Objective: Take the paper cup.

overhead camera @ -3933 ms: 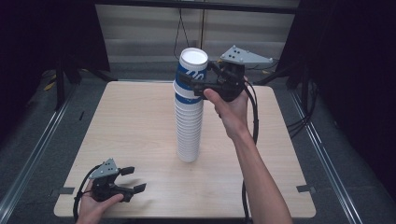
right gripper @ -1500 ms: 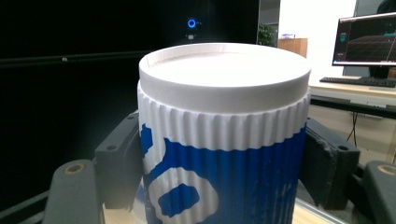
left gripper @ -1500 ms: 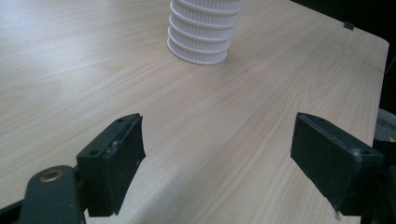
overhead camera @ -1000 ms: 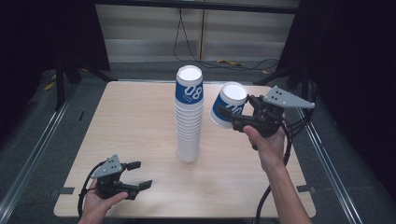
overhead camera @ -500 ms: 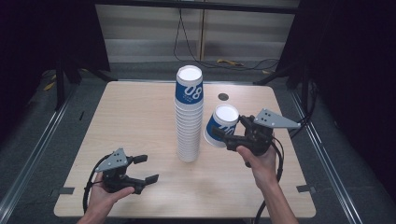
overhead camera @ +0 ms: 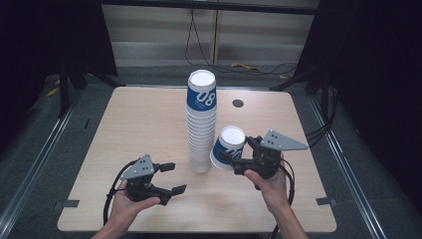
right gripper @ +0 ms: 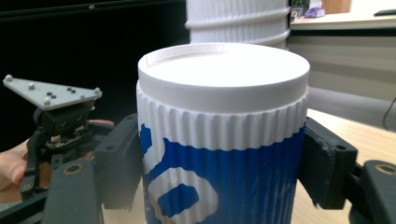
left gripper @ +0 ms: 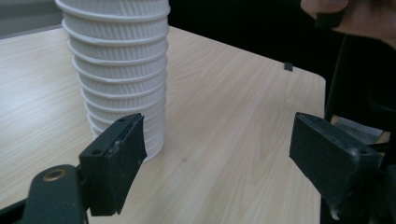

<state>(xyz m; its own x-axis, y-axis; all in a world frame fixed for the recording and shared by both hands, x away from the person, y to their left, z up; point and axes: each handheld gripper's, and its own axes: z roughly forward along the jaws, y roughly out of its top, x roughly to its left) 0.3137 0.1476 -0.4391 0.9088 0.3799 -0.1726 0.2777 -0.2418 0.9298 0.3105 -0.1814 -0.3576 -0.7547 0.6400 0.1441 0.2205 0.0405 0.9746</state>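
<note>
r gripper (overhead camera: 233,160) clamps cup (overhead camera: 228,147) | l gripper (overhead camera: 172,178) agape, empty | by stack (overhead camera: 201,124)

White numerals "08" stand on the blue band of the top cup (overhead camera: 202,95) of the cup stack (overhead camera: 200,134); no other lettering is legible anywhere.

Cup stack (overhead camera: 201,124) blocks table (overhead camera: 139,124) centre.
Held cup (overhead camera: 229,148) closes the gap on its right; bare tabletop left, far side and front edge passable.
</note>
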